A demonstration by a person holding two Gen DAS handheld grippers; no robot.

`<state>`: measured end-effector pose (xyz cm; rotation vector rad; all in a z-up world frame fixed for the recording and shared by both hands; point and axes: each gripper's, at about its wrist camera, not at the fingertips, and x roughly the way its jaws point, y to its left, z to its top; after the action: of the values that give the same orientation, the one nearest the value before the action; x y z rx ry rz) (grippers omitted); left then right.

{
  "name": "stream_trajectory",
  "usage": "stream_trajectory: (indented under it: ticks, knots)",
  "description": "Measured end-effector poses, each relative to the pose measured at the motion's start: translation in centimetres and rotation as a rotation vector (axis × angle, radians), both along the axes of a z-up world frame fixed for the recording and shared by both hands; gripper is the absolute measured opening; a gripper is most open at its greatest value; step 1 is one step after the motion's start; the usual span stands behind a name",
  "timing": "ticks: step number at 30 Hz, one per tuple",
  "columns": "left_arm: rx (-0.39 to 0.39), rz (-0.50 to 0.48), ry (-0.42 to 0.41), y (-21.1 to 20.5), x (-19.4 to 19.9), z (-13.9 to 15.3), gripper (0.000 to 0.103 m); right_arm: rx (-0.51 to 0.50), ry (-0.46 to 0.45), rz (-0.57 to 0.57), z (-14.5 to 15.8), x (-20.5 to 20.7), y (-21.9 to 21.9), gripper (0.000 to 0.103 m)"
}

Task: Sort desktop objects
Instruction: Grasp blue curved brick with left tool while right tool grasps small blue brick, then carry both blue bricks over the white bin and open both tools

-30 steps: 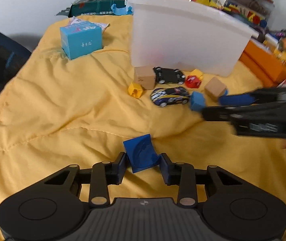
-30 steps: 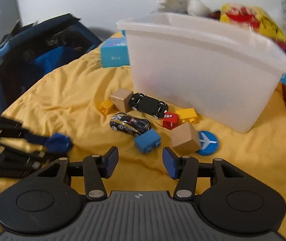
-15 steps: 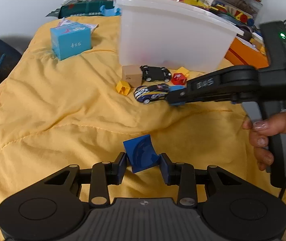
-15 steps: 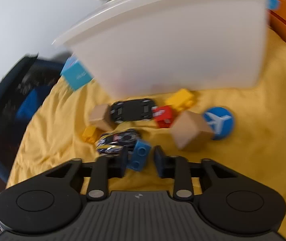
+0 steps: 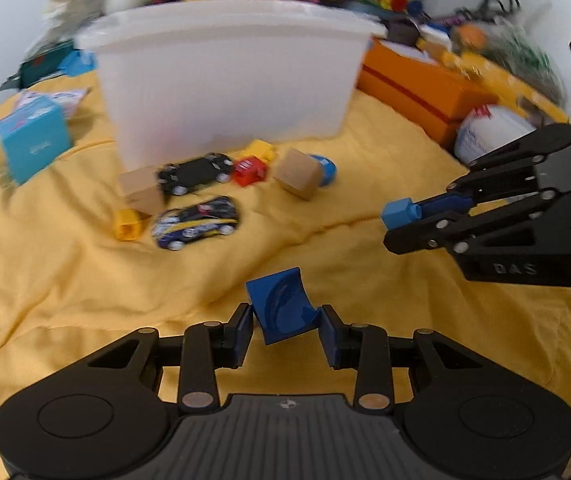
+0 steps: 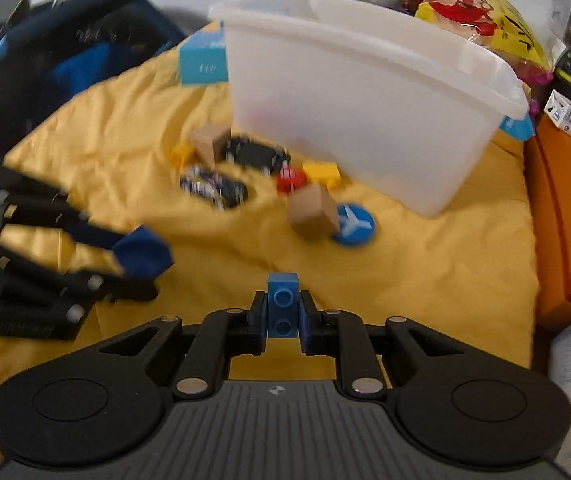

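Note:
My left gripper (image 5: 285,330) is shut on a dark blue disc (image 5: 282,305) and holds it above the yellow cloth (image 5: 65,272). My right gripper (image 6: 283,314) is shut on a small blue brick (image 6: 283,308); the brick also shows in the left wrist view (image 5: 396,213) at the right, lifted off the cloth. A white plastic bin (image 5: 225,80) stands at the back. In front of it lie a black toy car (image 5: 195,172), a striped toy car (image 5: 197,227), a red brick (image 5: 250,170), yellow bricks (image 5: 127,224), two wooden cubes (image 5: 299,174) and a blue airplane disc (image 6: 352,224).
A light blue box (image 5: 33,140) stands at the left of the bin. An orange box (image 5: 425,88) and cluttered items line the right side. A dark blue bag (image 6: 65,60) sits off the cloth's left edge in the right wrist view.
My right gripper closed on the blue brick, lifted it off the cloth and drew back to the right. My left gripper kept hold of the blue disc.

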<state>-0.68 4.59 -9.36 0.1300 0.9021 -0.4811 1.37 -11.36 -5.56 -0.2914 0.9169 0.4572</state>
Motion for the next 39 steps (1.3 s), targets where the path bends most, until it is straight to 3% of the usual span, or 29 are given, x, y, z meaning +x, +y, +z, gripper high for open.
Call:
stream_trajectory:
  ticks: [6,9,11,16,18,21,25,29,34,39]
  knots:
    - [0.050,-0.008,-0.019,-1.1,-0.3,-0.6,0.041,0.002,0.001,-0.033,-2.0,-0.7,-0.7,0.019]
    - [0.062,0.000,-0.022,-1.2,-0.6,-0.6,0.042,0.026,-0.012,-0.023,-2.3,-1.3,-0.9,0.029]
    - [0.064,0.001,-0.026,-1.2,-0.7,-0.6,0.042,0.039,-0.023,-0.016,-2.5,-1.6,-1.1,0.030]
    - [0.044,0.025,-0.017,-1.0,-0.4,-0.6,0.040,0.065,-0.037,-0.030,-2.3,-1.3,-1.4,0.028]
    - [0.033,0.028,-0.014,-0.9,-0.3,-0.5,0.039,0.059,-0.043,-0.025,-2.2,-1.1,-1.4,0.020]
    - [0.014,0.039,-0.026,-0.6,-0.2,0.4,0.038,0.046,-0.035,0.012,-2.0,-1.1,-1.0,0.017]
    - [-0.022,0.056,-0.082,0.0,-0.2,3.6,0.038,0.044,-0.126,0.069,0.3,-1.9,-0.4,0.017]
    - [-0.050,0.051,-0.204,0.5,0.3,8.2,0.038,0.025,-0.303,0.120,4.1,-2.1,0.4,0.017]
    - [-0.076,0.069,-0.398,1.2,3.1,14.9,0.039,0.056,-0.467,0.066,8.6,0.4,-0.5,0.017]
    - [-0.068,0.084,-0.556,0.4,6.8,19.4,0.039,0.088,-0.598,-0.038,13.0,4.7,-1.6,0.017]
